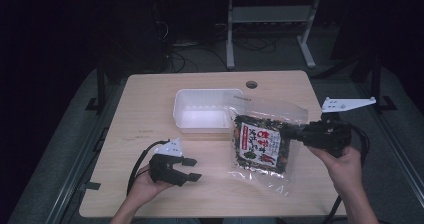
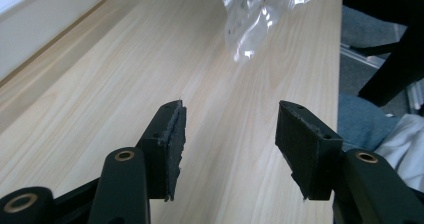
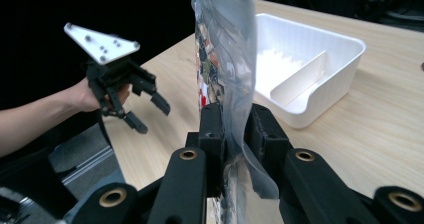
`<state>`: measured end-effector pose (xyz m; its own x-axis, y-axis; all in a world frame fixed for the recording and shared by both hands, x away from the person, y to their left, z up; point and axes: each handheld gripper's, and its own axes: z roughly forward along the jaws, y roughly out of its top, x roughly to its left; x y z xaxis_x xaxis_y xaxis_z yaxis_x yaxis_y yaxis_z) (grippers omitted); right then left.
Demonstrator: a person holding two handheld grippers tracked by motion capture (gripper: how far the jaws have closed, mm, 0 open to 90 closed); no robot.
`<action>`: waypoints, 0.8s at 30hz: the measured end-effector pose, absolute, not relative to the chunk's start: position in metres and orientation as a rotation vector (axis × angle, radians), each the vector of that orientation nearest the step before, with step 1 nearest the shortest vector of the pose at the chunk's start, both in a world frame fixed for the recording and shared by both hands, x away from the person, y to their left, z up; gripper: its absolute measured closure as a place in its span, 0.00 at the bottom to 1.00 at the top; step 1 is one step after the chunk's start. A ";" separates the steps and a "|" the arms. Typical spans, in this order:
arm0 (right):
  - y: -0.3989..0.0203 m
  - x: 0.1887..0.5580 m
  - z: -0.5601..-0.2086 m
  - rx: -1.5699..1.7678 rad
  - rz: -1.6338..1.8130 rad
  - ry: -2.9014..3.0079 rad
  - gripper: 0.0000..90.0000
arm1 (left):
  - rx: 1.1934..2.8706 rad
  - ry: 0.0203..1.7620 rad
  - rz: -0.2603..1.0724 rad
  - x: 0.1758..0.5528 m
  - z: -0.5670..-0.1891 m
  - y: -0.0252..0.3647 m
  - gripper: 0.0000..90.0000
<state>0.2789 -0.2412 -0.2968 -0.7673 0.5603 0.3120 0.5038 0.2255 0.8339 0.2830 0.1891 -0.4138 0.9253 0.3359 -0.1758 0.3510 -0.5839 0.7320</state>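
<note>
Nearest, at the lower left of the high view, the person's left hand (image 1: 142, 186) holds the left gripper (image 1: 191, 169) low over the table (image 1: 150, 104), its jaws apart with nothing between them. Its own view shows the two pads (image 2: 174, 139) spread wide over bare wood, with a corner of clear plastic at the top of the frame. At the right of the high view, the right hand (image 1: 342, 164) holds the right gripper (image 1: 295, 132), whose jaws are clamped on the right edge of the bag (image 1: 260, 144). That bag is clear plastic with dark contents and a red and white label, and it sits right of centre in the frame; whether it touches the wood cannot be told. From the right gripper view the bag (image 3: 225, 59) rises edge-on between the closed jaws. Farther back, just behind the bag at the frame's centre, lies a white tray (image 1: 200, 96) with a divider inside. A round hole (image 1: 251, 84) sits near the table's far edge
</note>
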 end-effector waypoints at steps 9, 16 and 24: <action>-0.234 0.294 -0.284 1.079 1.609 2.346 0.86 | 2.276 0.528 0.066 0.273 -0.416 0.208 0.43; -0.225 0.308 -0.270 1.077 1.604 2.296 0.86 | 2.265 0.576 0.090 0.268 -0.418 0.225 0.37; -0.209 0.328 -0.256 1.065 1.620 2.259 0.86 | 2.263 0.615 0.122 0.265 -0.421 0.240 0.34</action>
<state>0.3283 -0.2089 -0.2559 -0.7322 0.6284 0.2625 0.4503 0.1576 0.8788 0.2653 0.2399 -0.4215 0.8786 0.4665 -0.1019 0.3927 -0.5844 0.7101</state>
